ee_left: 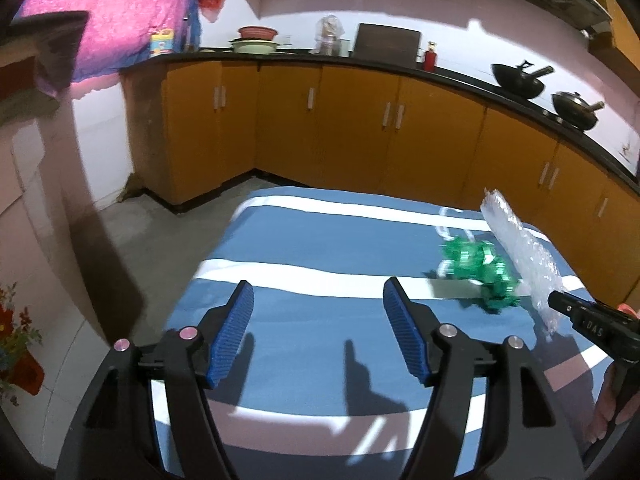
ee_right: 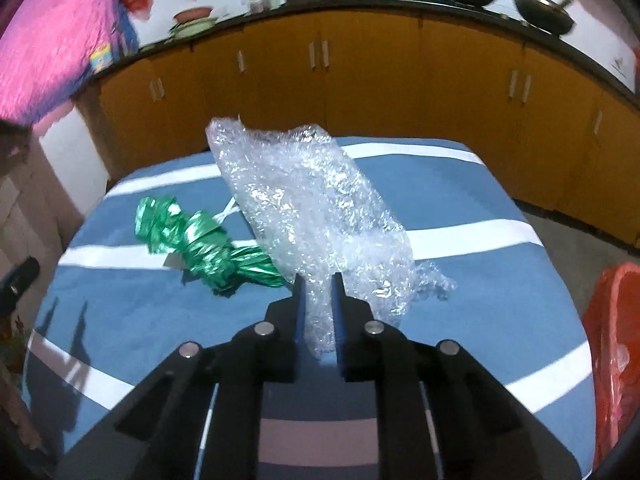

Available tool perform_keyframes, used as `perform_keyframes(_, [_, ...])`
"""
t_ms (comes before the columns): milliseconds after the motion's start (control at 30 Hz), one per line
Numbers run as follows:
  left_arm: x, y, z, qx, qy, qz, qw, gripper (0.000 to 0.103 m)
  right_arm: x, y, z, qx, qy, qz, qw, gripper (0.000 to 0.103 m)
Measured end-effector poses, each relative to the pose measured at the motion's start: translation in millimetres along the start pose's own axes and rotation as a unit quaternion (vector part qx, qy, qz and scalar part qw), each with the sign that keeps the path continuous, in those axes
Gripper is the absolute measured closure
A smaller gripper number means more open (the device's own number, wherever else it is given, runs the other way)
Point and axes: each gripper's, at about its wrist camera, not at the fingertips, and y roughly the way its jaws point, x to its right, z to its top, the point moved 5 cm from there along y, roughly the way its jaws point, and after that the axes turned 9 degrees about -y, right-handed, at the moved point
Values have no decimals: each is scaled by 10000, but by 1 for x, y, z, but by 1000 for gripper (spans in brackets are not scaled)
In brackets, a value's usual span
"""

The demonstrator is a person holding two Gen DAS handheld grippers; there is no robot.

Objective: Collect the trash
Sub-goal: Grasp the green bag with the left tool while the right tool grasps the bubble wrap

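We clamp our right gripper (ee_right: pixel 318 280) on the bubble wrap (ee_right: pixel 316 208) above the striped bench (ee_right: pixel 500 300); our left gripper (ee_left: pixel 319 300) gapes empty, green foil wrapper (ee_right: pixel 200 246) uncollected.

- Table cloth (ee_right: pixel 500 280): blue with white stripes.
- Crumpled foil wrapper (ee_right: pixel 208 248): shiny green.
- Bubble wrap (ee_right: pixel 312 208): clear, glinting white.
- Cabinets (ee_left: pixel 352 128): orange-brown under a black top.
- Bag (ee_right: pixel 612 344) at right: red-orange.

1 bubble wrap (ee_right: pixel 316 208), 1 green foil wrapper (ee_right: pixel 200 246), 2 woks (ee_left: pixel 520 80)
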Motion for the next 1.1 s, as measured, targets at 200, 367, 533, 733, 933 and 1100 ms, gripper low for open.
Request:
perform_keyframes(200, [51,7,-6,-183,245,-526,9981,26,39,-26,-13,113,339,-528,9980,91])
perform_keyframes(367, [90,12,-7,-152,553,-812,9950,16,67,-39,-28,42,539,-648,9964,91])
perform_keyframes(533, [114,33,3,-318,679,-877,9933,14,77,-39,-37,-34,630,-677,9957,91])
perform_keyframes(733, [124,60,-4,-734,968,-769,9896,14,80,-38,-45,-55,707,-624,9955,91])
perform_keyframes(933, [113,71,-23,-1216,825,-818,9858,34,82,-38,-44,-46,769,-579,9953,90])
perform_keyframes(1100, [114,65,-29,-1357,866,-1059,9813,69,81,-37,-47,-64,789,-573,9952,90])
